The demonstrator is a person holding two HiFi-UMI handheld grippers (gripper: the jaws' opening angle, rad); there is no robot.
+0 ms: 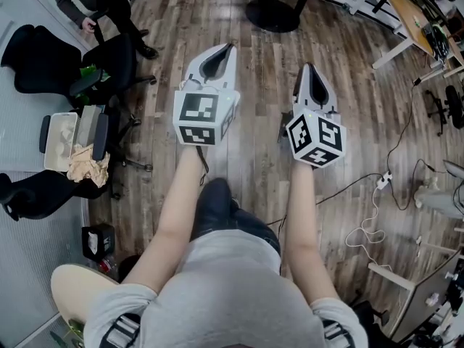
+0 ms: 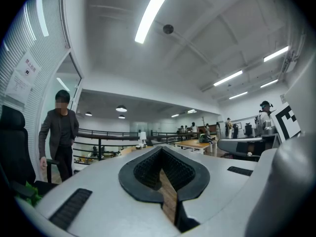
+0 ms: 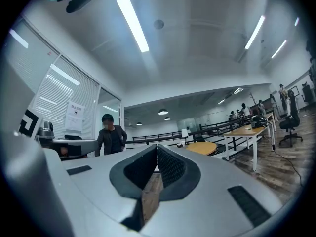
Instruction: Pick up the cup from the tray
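Left tongs [image 1: 230, 47] and right tongs [image 1: 307, 67] closed; wall notice [image 3: 75, 118] illegible.

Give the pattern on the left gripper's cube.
Black-and-white square markers on the white cube; head view shows it best.

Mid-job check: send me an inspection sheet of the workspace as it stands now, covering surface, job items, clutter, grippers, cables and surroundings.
Surface: wood plank floor under both grippers; no worktop below them.
Job's things: nothing seen; no cup in any view.
Clutter: white container with crumpled brown paper beside it, at the left near the black chairs.
Grippers: left gripper jaws together, nothing between them; right gripper jaws together, nothing between them.
Cables: black cable and white cable loose on the floor at the right.
Surroundings: round-base table ahead, desks at the upper right, a person standing at the upper left.
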